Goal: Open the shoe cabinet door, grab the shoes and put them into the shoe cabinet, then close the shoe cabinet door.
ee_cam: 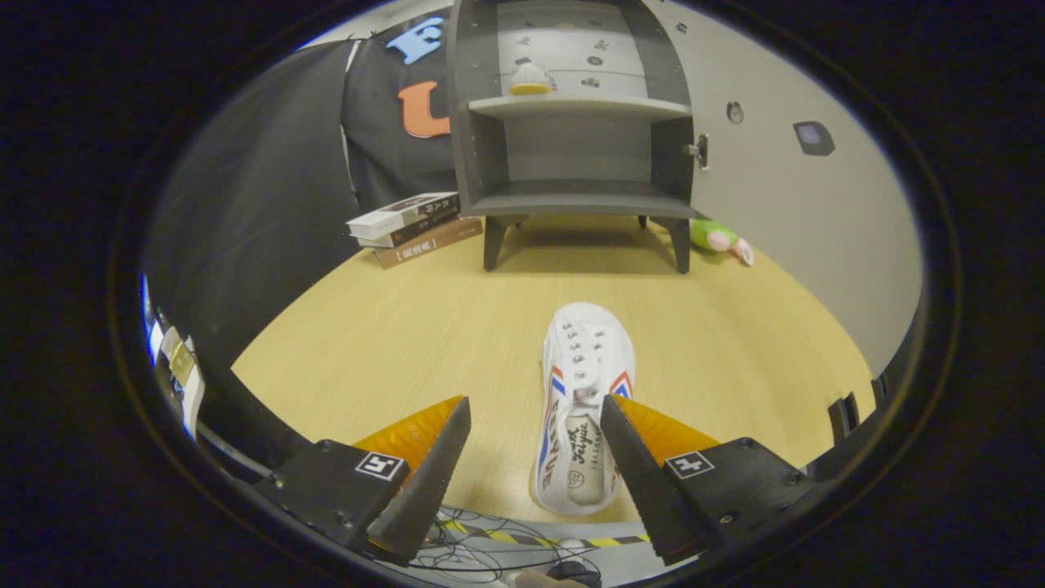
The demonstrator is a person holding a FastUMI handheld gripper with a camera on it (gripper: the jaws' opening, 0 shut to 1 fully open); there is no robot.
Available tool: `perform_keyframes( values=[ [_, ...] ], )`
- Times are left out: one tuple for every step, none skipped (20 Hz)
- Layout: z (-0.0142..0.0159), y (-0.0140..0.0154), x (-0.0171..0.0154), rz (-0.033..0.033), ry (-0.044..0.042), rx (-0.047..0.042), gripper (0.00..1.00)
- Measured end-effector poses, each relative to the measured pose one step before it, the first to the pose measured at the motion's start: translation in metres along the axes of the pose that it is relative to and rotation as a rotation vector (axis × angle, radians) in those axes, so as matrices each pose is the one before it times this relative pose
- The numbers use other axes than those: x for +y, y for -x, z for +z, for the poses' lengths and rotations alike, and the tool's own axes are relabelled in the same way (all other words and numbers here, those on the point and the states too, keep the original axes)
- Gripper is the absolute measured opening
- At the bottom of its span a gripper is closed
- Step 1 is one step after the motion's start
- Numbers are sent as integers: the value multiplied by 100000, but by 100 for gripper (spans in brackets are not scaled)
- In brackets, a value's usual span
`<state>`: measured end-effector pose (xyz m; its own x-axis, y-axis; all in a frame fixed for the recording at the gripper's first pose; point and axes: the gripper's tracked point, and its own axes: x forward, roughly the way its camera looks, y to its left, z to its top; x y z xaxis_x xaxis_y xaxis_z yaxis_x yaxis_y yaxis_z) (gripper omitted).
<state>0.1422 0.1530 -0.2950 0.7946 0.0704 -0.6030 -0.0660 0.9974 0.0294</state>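
Observation:
A white canvas shoe [584,392] with red and blue side stripes lies on the wooden table [392,343], toe pointing away toward the cabinet. Its heel end reaches between my fingers, close against the right finger [633,457]. My gripper [535,404] is open and holds nothing; the left finger stands apart from the shoe. Beyond the shoe stands the grey shoe cabinet [575,131] on short legs, its door [784,188] swung wide open to the right. Two bare-looking shelves show inside, and a small yellow and white object [531,79] sits on the upper one.
A stack of books [412,227] lies left of the cabinet. A green and pink plush toy [718,238] lies by the cabinet's right leg. Cables and a yellow-black striped tape [522,539] run below the table's near edge.

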Motion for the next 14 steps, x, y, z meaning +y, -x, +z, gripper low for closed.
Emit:
perform_keyframes(
  values=[
    [-270, 67, 244, 671, -1370, 2598, 100],
    [111, -195, 393, 430, -1129, 283, 100],
    [74, -223, 379, 946, -325, 450, 100],
    [-167, -337, 28, 751, 872, 691, 100],
    [-22, -202, -18, 750, 298, 416, 100],
    [159, -131, 164, 735, 64, -333, 100],
    [214, -269, -10, 49, 382, -930, 100],
    [129, -317, 48, 2, -822, -724, 100],
    [289, -272, 120, -166, -760, -1806, 100],
    [78, -305, -34, -199, 644, -878, 100],
    [47, 32, -137, 73, 846, -728, 100],
    [170, -114, -111, 113, -841, -1003, 100],
    [163, -122, 82, 293, -2151, -413, 100],
    [100, -292, 8, -1049, -833, -489, 99]
  ],
)
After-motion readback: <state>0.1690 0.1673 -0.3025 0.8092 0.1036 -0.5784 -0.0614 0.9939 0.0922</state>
